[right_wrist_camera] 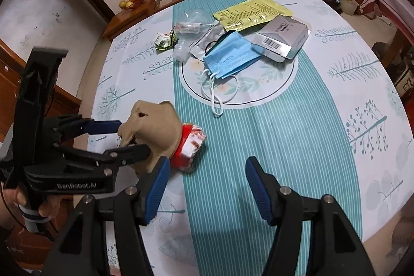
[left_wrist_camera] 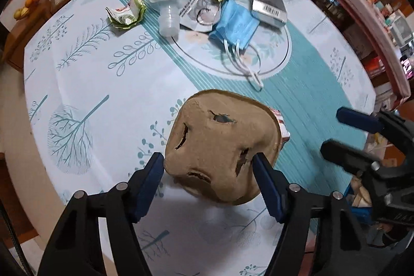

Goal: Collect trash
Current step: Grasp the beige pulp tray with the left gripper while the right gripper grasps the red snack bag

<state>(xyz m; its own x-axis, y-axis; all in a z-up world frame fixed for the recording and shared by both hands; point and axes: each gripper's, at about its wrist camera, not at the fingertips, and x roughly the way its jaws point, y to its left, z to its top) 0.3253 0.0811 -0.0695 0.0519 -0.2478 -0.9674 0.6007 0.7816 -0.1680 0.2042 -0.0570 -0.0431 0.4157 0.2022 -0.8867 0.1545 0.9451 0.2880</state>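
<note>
A brown moulded-pulp carton piece sits near the table's front, and my left gripper is shut on it, one blue pad pressed against each side. In the right wrist view the same carton piece is held by the left gripper, with a crumpled red-and-white wrapper touching its far side. My right gripper stands open just right of the wrapper, over the teal stripe, with nothing between its fingers. Further back lies a blue face mask.
At the back of the tablecloth lie a yellow packet, a silver box, a clear plastic bottle, a foil pouch and a green wrapper. A wooden sideboard with fruit and cables stands behind.
</note>
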